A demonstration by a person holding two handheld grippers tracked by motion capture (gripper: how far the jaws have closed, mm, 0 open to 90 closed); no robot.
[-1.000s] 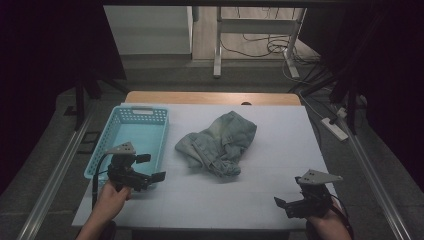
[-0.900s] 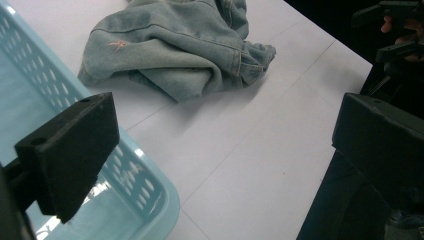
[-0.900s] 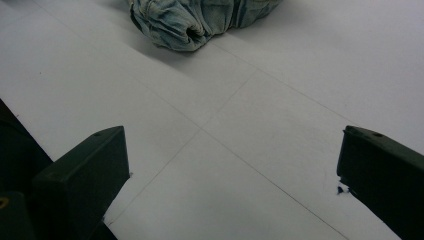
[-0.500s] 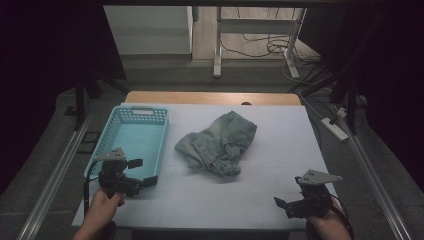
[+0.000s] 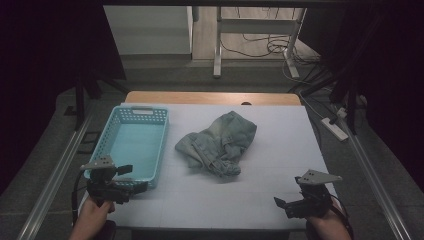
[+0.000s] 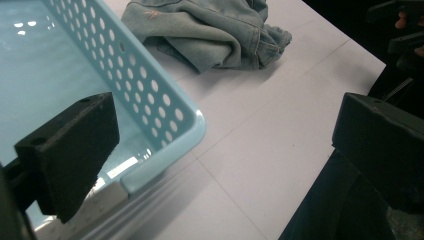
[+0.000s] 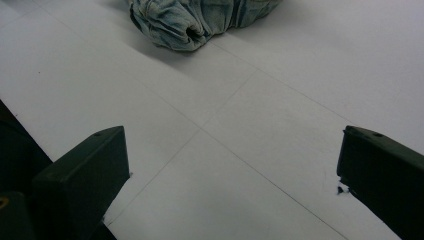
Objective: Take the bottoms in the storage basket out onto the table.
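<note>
High view: jeans (image 5: 217, 144) lie crumpled in a heap at centre frame on the white table (image 5: 280, 135), well apart from both grippers. Basket (image 5: 131, 145) sits left of the heap, empty, long side parallel to the table edge; probably the drop target, placed within one lift of the heap.

Left gripper (image 5: 131, 187): lower left of frame, at the basket's near corner, jaws wide, holding nothing. Left gripper view shows the basket's corner (image 6: 150, 125) between the jaws and the jeans (image 6: 210, 30) at top centre. Aim is toward the heap across the basket corner.

Right gripper (image 5: 281, 206): lower right, near the front table edge, jaws wide, empty. Right gripper view: bare table between the jaws, jeans' rolled hem (image 7: 185, 25) at top centre, so this gripper points straight at the cloth.

Judgement: both grippers parked low at the near edge, open and ready; no grasp begun. Heap is bunched with folds uppermost, so a pinch on a raised fold looks easiest.
</note>
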